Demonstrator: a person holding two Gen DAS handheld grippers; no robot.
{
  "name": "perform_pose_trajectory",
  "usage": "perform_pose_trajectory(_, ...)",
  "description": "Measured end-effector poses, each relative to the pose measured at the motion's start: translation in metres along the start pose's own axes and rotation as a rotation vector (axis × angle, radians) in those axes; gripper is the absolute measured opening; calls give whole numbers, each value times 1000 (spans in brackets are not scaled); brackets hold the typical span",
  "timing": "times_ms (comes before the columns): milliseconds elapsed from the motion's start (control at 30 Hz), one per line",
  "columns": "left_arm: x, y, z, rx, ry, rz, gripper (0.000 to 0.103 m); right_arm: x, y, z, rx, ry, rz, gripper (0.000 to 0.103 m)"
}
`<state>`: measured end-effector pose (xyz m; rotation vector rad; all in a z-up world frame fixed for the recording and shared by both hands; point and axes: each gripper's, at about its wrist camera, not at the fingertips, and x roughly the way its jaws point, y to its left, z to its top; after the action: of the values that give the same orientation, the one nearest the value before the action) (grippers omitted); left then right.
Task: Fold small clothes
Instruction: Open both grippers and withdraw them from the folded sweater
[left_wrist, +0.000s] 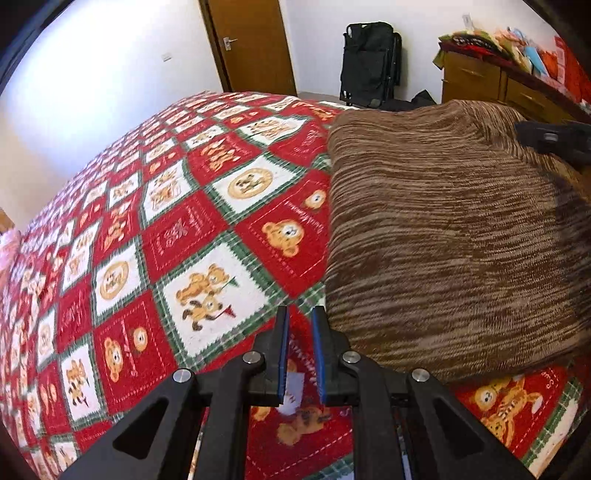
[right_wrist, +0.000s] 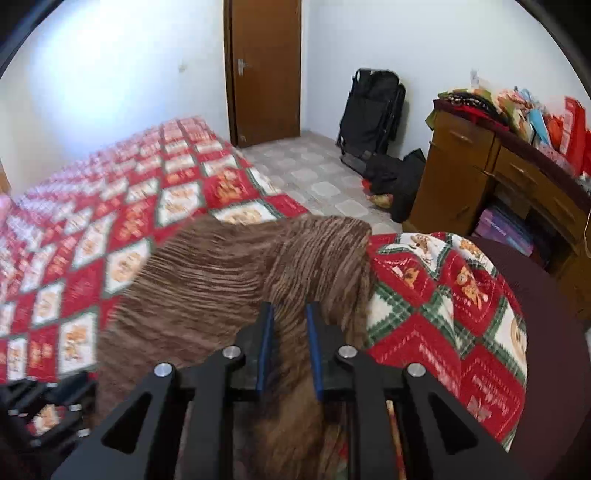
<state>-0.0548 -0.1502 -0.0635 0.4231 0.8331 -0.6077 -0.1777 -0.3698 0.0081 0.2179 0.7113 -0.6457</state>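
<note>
A brown striped knit garment (left_wrist: 443, 240) lies spread on the bed, right of my left gripper (left_wrist: 299, 314). That gripper hovers by the garment's near left corner, its blue pads close together, with only bedspread showing between them. In the right wrist view the garment (right_wrist: 221, 266) has one edge lifted into a ridge, and my right gripper (right_wrist: 290, 308) is shut on that fold of cloth. The left gripper (right_wrist: 44, 406) shows blurred at the lower left there. The right gripper (left_wrist: 554, 140) shows at the right edge of the left wrist view, over the garment's far side.
A red, white and green teddy-bear bedspread (left_wrist: 184, 240) covers the bed; one corner (right_wrist: 443, 295) bunches up right of the garment. Beyond stand a brown door (right_wrist: 264, 70), a black folded buggy (right_wrist: 369, 114), bags on the tiled floor and a wooden dresser (right_wrist: 465, 173) piled with things.
</note>
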Motion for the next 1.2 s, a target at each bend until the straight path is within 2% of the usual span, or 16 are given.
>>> perform_pose_trajectory(33, -2, 4, -1, -26, 1, -7, 12, -8, 3, -2, 3, -24, -1, 31)
perform_pose_trajectory(67, -4, 7, -1, -44, -2, -10, 12, -21, 4, -7, 4, -50, -14, 51)
perform_pose_trajectory(133, -11, 11, -4, -70, -25, 1, 12, -47, 6, -19, 24, -105, -43, 77)
perform_pose_trajectory(167, -15, 12, -5, -77, -38, 8, 12, -61, 9, -28, 29, -135, -42, 80)
perform_pose_trajectory(300, -33, 14, -10, -97, -69, 37, 12, -78, 21, -49, 16, -113, -95, 82)
perform_pose_trajectory(367, -41, 16, -14, -117, -72, -23, 13, -83, 23, -61, 33, -92, -134, 90)
perform_pose_trajectory(467, -50, 15, -21, -112, -56, -84, 13, -85, 23, -72, 43, -65, -160, 92)
perform_pose_trajectory(600, -58, 6, -30, -78, -56, -49, 13, -89, 24, -90, 36, -2, -203, 93)
perform_pose_trajectory(667, -65, 5, -35, -83, -60, -57, 13, -95, 24, -97, 37, 8, -204, 93)
perform_pose_trajectory(733, -73, 4, -40, -93, -66, -73, 13, -102, 26, -102, 32, 4, -216, 93)
perform_pose_trajectory(800, -83, 3, -44, -88, -81, -57, 13, -110, 27, -104, 23, 1, -227, 93)
perform_pose_trajectory(900, -100, 0, -47, -70, -121, 35, 13, -122, 28, -106, 23, -23, -234, 93)
perform_pose_trajectory(967, -117, -2, -49, -65, -175, 97, 13, -132, 27, -106, 25, -53, -239, 95)
perform_pose_trajectory(1067, -139, 3, -50, -88, -241, 103, 14, -145, 26, -105, 33, -101, -229, 96)
perform_pose_trajectory(1167, -162, 7, -52, -124, -310, 94, 25, -157, 26, -105, 38, -150, -231, 98)
perform_pose_trajectory(1200, -170, 7, -52, -130, -339, 90, 33, -162, 25, -104, 40, -175, -234, 98)
